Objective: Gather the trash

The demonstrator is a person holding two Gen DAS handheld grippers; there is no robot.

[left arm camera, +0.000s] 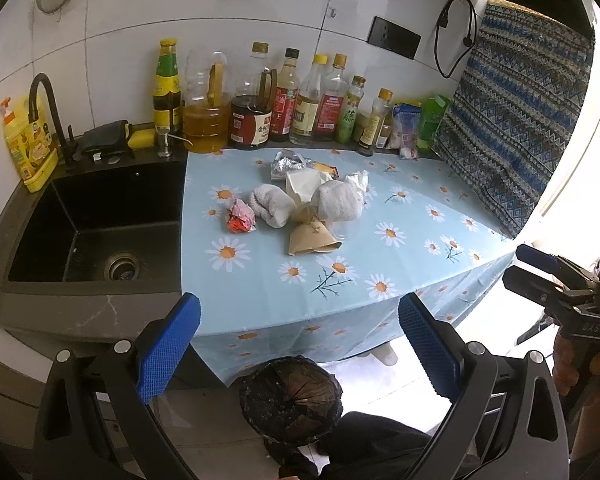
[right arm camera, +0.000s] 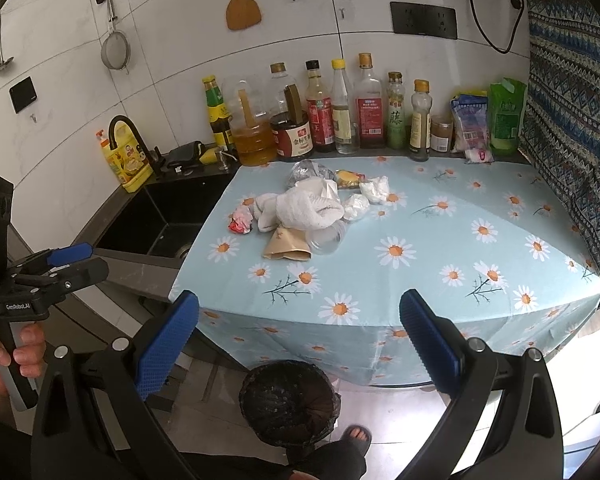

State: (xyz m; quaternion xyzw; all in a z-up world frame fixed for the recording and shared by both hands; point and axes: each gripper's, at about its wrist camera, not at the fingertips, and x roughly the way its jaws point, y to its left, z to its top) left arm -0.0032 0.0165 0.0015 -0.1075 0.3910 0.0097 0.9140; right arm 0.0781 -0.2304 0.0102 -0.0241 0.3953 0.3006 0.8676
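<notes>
Blue-padded fingers (left arm camera: 168,352) of the left gripper (left arm camera: 300,348) stand spread wide with nothing between them, and the right gripper (right arm camera: 300,344) is spread and unloaded too. Below both, a bin (left arm camera: 290,398) lined with a dark bag sits on the floor, just in front of the counter (right arm camera: 420,280) with its daisy cloth. Trash (right arm camera: 300,216) lies heaped mid-counter: white crumpled tissues, a brown paper cone, a clear cup, foil, a red wrapper. Bottles (right arm camera: 340,108) line the wall behind, with a black sink (left arm camera: 96,224) to the left
</notes>
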